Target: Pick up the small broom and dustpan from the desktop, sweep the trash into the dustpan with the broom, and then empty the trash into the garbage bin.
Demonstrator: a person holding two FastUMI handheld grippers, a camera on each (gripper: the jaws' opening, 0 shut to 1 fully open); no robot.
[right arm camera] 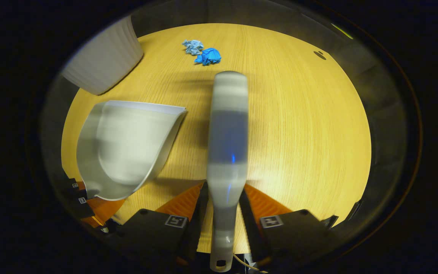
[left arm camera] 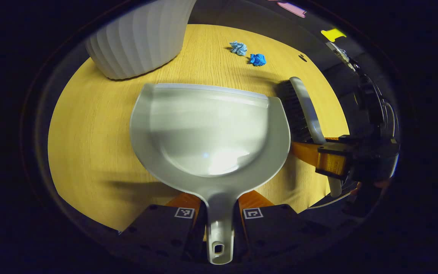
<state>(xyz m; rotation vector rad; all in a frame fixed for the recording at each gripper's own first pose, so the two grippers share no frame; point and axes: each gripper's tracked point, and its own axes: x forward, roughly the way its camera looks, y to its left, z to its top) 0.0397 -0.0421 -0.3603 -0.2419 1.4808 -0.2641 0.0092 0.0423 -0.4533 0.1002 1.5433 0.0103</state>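
My left gripper (left arm camera: pixel 219 213) is shut on the handle of a grey dustpan (left arm camera: pixel 211 129), whose lip points toward the far side of the wooden table. My right gripper (right arm camera: pixel 222 213) is shut on the handle of a small grey broom (right arm camera: pixel 228 125) that reaches forward over the table; in the left gripper view this broom (left arm camera: pixel 302 110) shows its dark bristles just right of the pan. Two crumpled blue paper balls (left arm camera: pixel 257 59) (left arm camera: pixel 238 48) lie beyond both tools, also seen as paper balls (right arm camera: pixel 208 56) ahead of the broom tip. The dustpan (right arm camera: pixel 124 148) sits left of the broom in the right gripper view.
A white ribbed garbage bin (left arm camera: pixel 139 38) stands at the far left of the round wooden table (left arm camera: pixel 89 125); the same bin (right arm camera: pixel 103 62) appears at upper left in the right gripper view. A small dark mark (right arm camera: pixel 319 55) lies near the table's far right edge.
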